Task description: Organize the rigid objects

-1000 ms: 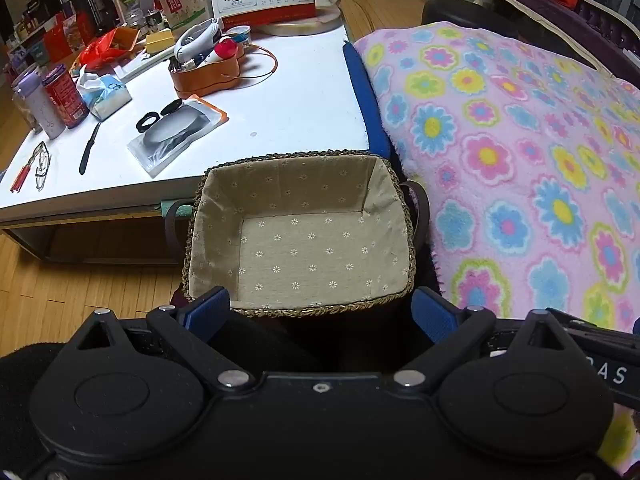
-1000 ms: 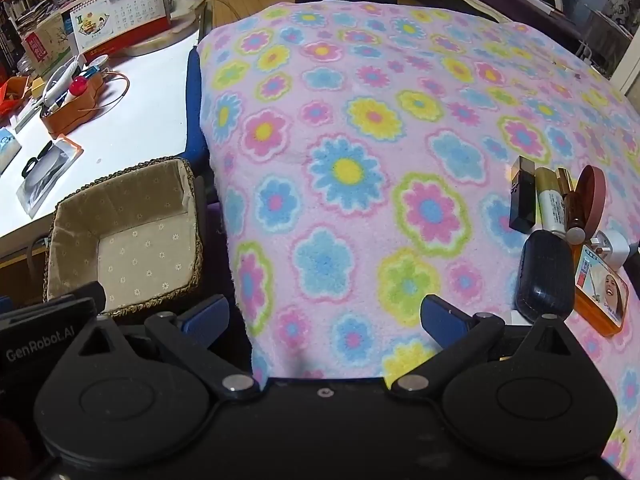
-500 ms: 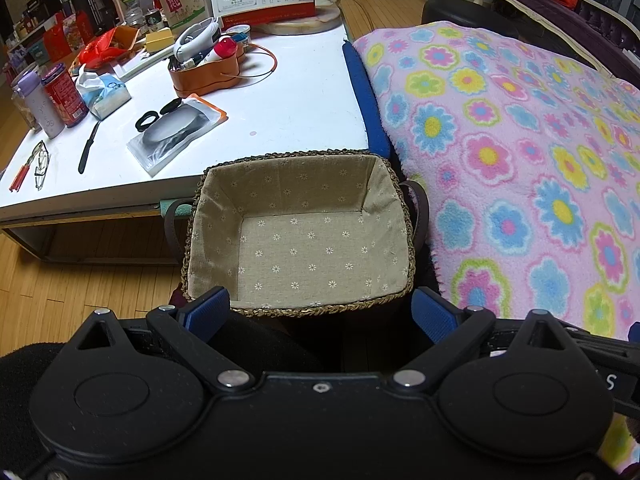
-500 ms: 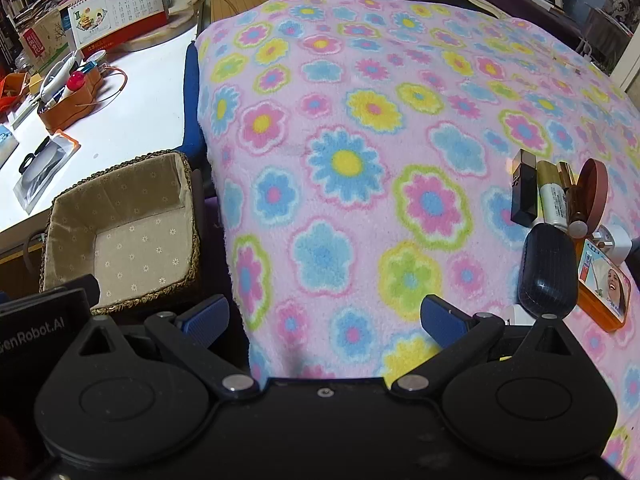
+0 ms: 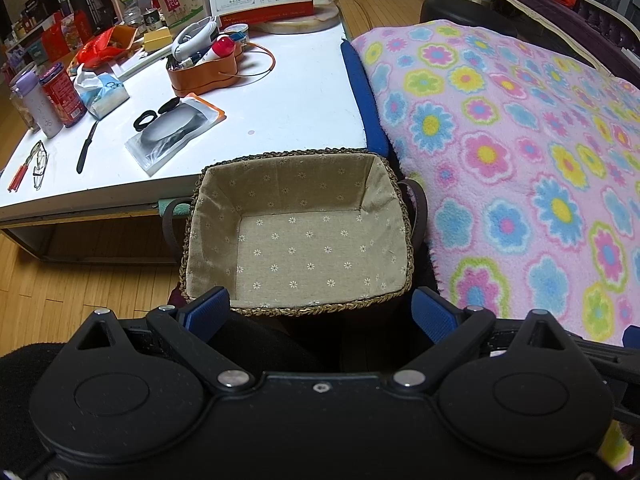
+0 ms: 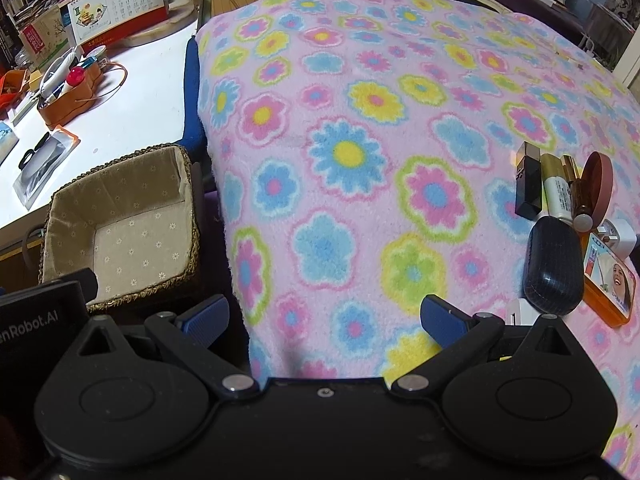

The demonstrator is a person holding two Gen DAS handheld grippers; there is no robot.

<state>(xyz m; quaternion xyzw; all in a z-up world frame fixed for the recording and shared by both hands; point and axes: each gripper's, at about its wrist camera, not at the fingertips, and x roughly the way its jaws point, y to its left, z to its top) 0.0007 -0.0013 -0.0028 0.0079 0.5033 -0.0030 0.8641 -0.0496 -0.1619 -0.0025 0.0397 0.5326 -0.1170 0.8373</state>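
Right claw [image 6: 322,318] gapes; orange box [image 6: 610,286] partly behind black case [image 6: 554,266].

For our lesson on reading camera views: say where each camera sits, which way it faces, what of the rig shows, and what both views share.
Left wrist: on the left gripper, facing the empty basket and white table; open blue fingers show.
Right wrist: on the right gripper, facing the flowered blanket and black case; open fingers show.
Shared: basket, blanket, table.
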